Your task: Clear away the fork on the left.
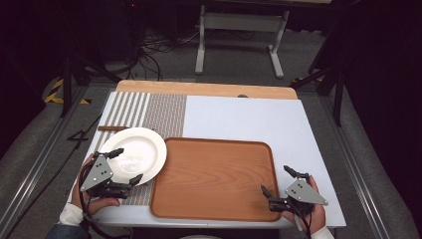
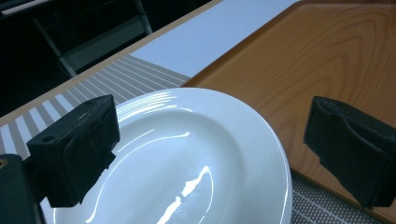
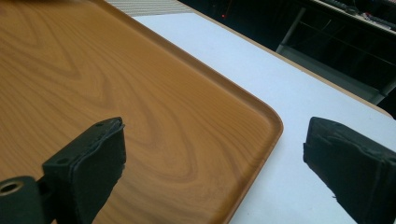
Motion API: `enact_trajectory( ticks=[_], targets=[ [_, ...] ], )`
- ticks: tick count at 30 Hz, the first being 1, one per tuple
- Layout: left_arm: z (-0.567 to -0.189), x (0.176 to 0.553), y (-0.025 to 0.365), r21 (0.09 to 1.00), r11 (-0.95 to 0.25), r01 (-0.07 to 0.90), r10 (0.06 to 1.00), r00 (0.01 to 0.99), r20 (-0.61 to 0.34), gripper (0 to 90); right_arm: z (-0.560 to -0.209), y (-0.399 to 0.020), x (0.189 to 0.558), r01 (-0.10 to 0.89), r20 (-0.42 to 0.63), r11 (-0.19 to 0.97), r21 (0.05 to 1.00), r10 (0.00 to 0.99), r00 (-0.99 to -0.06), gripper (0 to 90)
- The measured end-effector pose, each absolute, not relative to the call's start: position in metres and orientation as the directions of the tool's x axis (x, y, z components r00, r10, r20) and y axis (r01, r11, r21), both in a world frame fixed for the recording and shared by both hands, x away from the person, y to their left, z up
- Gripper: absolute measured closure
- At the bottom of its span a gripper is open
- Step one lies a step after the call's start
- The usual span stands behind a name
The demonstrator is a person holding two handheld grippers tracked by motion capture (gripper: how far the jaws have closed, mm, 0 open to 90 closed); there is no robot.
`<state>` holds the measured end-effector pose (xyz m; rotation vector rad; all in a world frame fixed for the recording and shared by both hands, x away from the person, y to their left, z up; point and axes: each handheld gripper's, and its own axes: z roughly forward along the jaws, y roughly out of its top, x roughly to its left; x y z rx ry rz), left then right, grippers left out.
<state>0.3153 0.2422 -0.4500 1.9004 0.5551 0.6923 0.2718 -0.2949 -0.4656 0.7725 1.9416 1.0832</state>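
A white plate (image 1: pixel 137 152) lies on the striped placemat (image 1: pixel 149 112), its right rim just over the left edge of the wooden tray (image 1: pixel 214 179). My left gripper (image 1: pixel 126 166) stands open at the plate's near-left rim, jaws wide apart with the plate (image 2: pixel 187 163) below and between them, not touching. My right gripper (image 1: pixel 279 181) is open at the tray's near-right corner. In the right gripper view one jaw hangs over the tray (image 3: pixel 140 93) and the other over the white tabletop (image 3: pixel 289 186).
A brown stick-like object (image 1: pixel 112 128) lies on the placemat beyond the plate. The white tabletop (image 1: pixel 239 114) stretches behind the tray to a wooden strip at the far edge. A white stand and cables sit on the floor beyond.
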Motion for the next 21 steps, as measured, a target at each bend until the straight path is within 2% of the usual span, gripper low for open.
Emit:
enact_trajectory(
  ticks=[7, 21],
  targets=[
    [-0.45, 0.316, 0.243, 0.91, -0.408, 0.073, 0.612, 0.761, 0.213, 6.4, -0.464, -0.296, 0.271, 0.131, -0.32, 0.444, 0.886, 0.792, -0.52, 6.7],
    [-0.446, 0.318, 0.256, 0.902, -0.419, 0.103, 0.609, 0.769, 0.195, 8.0, -0.465, -0.291, 0.274, 0.125, -0.327, 0.458, 0.88, 0.775, -0.54, 6.6]
  ],
)
